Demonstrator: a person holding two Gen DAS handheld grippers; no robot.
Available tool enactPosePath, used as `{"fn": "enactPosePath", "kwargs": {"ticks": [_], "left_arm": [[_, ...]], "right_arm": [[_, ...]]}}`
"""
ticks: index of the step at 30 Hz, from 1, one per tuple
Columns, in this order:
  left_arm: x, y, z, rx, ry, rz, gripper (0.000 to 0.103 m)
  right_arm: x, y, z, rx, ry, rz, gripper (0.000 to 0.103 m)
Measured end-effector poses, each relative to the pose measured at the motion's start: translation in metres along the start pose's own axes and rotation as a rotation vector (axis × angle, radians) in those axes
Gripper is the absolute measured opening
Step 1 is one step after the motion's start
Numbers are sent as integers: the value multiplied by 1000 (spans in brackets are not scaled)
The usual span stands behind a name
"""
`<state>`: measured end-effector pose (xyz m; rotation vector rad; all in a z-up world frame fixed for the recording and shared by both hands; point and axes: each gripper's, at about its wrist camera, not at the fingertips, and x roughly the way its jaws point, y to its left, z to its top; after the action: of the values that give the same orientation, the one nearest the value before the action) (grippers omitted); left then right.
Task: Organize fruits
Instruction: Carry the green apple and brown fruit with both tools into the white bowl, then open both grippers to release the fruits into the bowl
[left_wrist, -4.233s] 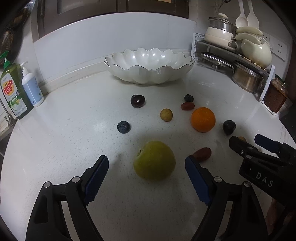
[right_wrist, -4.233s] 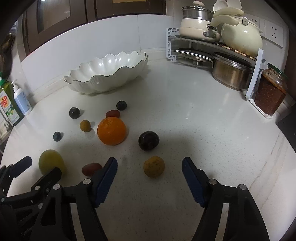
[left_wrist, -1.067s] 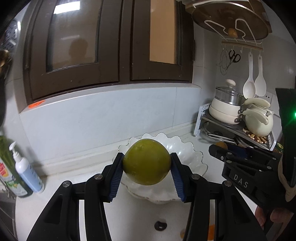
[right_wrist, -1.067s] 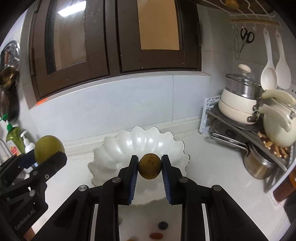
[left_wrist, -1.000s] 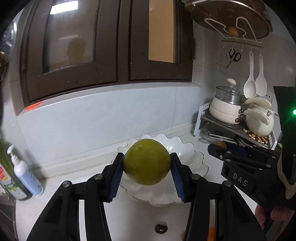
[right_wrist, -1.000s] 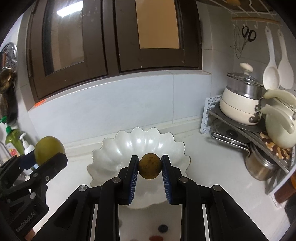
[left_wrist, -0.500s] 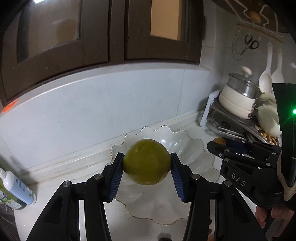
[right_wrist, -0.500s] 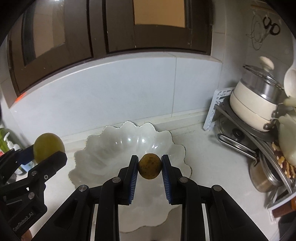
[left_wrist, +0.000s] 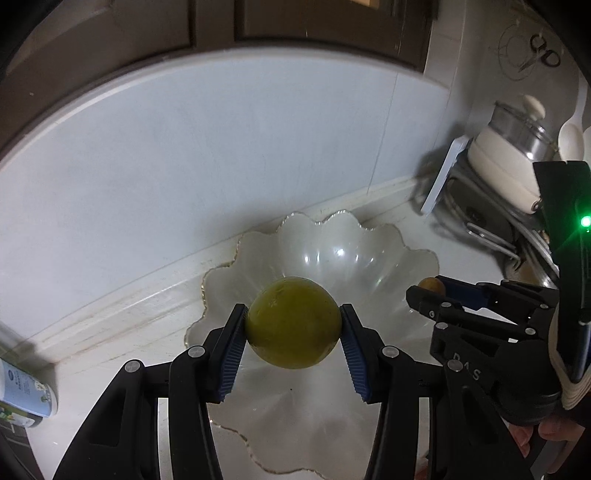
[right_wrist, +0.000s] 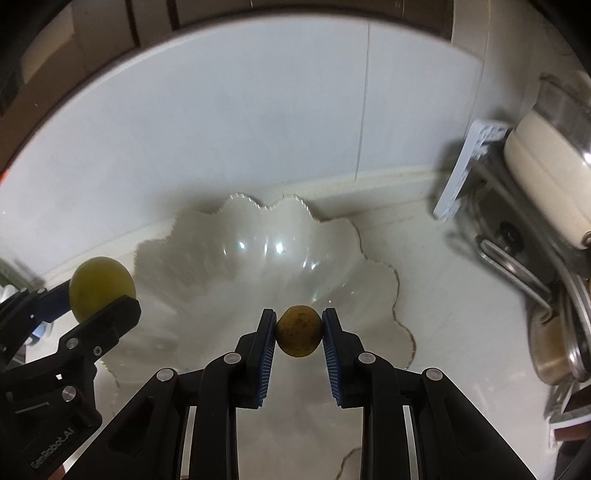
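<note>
Left wrist view is filled first by the pale backsplash wall (left_wrist: 221, 155), which runs across the upper half and is met by the white counter (left_wrist: 122, 332) along a raised ledge. On the counter, just in front of that ledge, the white scalloped bowl (left_wrist: 369, 258) is seen; its wavy rim is close to the wall at twelve o'clock, while bare counter is left open at nine o'clock and, more narrowly, at three o'clock toward the pot rack (left_wrist: 443, 177). A cream pot (left_wrist: 506, 166) is carried on that rack. At eight o'clock a labelled bottle (left_wrist: 26, 387) is cut by the frame edge; its print is too blurred to be read.

The green apple (left_wrist: 292, 323) is gripped by the left gripper (left_wrist: 292, 328), both blue pads being pressed on its sides, and it is held above the bowl's hollow. At three o'clock the right gripper (left_wrist: 430, 291) is seen, its black body marked "DAS", with fingers of a hand (left_wrist: 546, 439) below it.

In the right wrist view the small yellow-brown fruit (right_wrist: 299, 330) is clamped between the right gripper's pads, over the bowl's near right side. At nine o'clock the left gripper's body is lettered, seemingly "GenRobot.AI", though blurred.
</note>
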<state>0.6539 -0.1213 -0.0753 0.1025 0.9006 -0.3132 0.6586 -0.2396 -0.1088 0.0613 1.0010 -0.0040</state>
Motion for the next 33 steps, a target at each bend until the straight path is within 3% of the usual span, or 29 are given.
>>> {"fn": "enactPosePath", "kwargs": {"ticks": [14,26,28,30,33], "left_arm": [[66,-1,-2,11,194,-1,49],[87,-3,-9,15,268,6,49],[87,-4,-9,20,268,11,50],[83,-5,-8,30,257,34,57],[75,-5,-5,37,235,60,59]], "right_arm": [[47,-2,-1,-32,129,-27,27],[71,-3,-5,-36,199,-27,28],[71,-4,-4,-35,199,-30,30],[69,-5,-1,-33,194,-37,44],[63,-7,0,-30,171,-56,46]]}}
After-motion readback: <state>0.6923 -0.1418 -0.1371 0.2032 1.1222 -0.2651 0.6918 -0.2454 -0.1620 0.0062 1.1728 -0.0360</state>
